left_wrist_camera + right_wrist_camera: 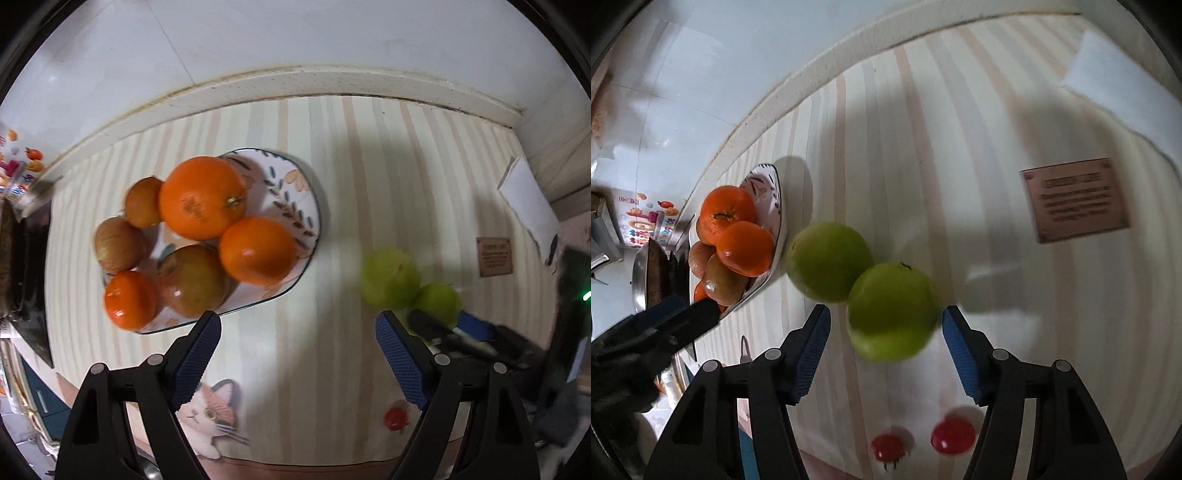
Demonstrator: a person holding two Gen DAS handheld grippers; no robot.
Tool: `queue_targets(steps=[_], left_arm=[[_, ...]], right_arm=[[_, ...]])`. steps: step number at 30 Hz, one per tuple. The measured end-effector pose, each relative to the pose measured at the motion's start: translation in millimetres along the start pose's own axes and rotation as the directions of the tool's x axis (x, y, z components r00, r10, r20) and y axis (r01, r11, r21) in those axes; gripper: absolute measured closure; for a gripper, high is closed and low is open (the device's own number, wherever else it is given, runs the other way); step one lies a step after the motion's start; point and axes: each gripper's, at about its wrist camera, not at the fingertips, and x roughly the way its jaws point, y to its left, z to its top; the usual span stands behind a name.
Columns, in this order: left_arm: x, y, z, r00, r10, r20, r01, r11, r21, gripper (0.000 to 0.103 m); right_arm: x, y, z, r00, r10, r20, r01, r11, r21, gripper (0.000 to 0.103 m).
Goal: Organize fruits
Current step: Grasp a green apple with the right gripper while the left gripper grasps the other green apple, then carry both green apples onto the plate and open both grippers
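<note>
A patterned plate [295,184] on the striped table holds several fruits: oranges [202,197], a reddish apple [192,280] and brownish fruits [119,243]. It also shows in the right wrist view [772,199]. Two green fruits lie on the table right of the plate: a farther one [827,260] [389,277] and a nearer one [892,308] [437,301]. My right gripper [884,350] is open, its blue pads just short of the nearer green fruit on either side. My left gripper [297,350] is open and empty above the cloth, near the plate's front edge.
A brown card [1075,199] and a white paper [528,203] lie at the right. A white wall ledge [295,85] borders the table's far side. Red cherry prints [953,435] and a cat print [210,413] mark the cloth's near edge. Dark kitchenware [653,269] stands at the left.
</note>
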Motion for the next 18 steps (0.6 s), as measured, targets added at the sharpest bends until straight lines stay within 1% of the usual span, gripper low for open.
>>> queue_targets(steps=[1,3,5,11,14,15,16,17,18], left_arm=[[1,0,4,1.0,-0.015,-0.01,0.015,1.0,-0.006,0.017],[6,-5,13,0.998,-0.056,-0.032,0.055,0.998,-0.016,0.017],[13,-16,22,0.995,-0.087,-0.055,0.087,0.996,-0.003,0.017],[43,-51,38,0.987,-0.092,-0.129,0.103,0.991,0.08,0.017],[59,-63,40,0.984,-0.08,-0.159,0.099,0.989,0.112,0.017],[66,-66,40,0.982,-0.08,-0.168,0.102,0.987,0.121,0.019],[70,-69,41,0.981,-0.085,-0.174,0.107,0.986,0.125,0.024],[75,-70,41,0.979,-0.088,-0.182,0.112,0.986,0.125,0.038],[80,-71,41,0.977,-0.093,-0.194,0.117,0.986,0.121,0.05]], right_arm=[[2,0,1,1.0,-0.007,0.005,0.007,1.0,-0.013,0.045],[0,-3,1,1.0,-0.008,0.009,0.009,1.0,-0.014,0.045],[-7,-10,-1,0.999,-0.043,0.017,0.043,0.999,-0.023,0.045],[-29,-42,-4,0.995,-0.1,0.015,0.1,0.995,0.007,0.045],[-35,-54,-3,0.996,-0.09,0.02,0.089,0.996,0.023,0.045],[-35,-54,-1,0.996,-0.085,0.02,0.085,0.996,0.026,0.045],[-35,-55,0,0.996,-0.083,0.022,0.082,0.996,0.029,0.045],[-34,-55,1,0.996,-0.084,0.024,0.084,0.996,0.031,0.045],[-34,-54,2,0.996,-0.088,0.027,0.087,0.996,0.031,0.045]])
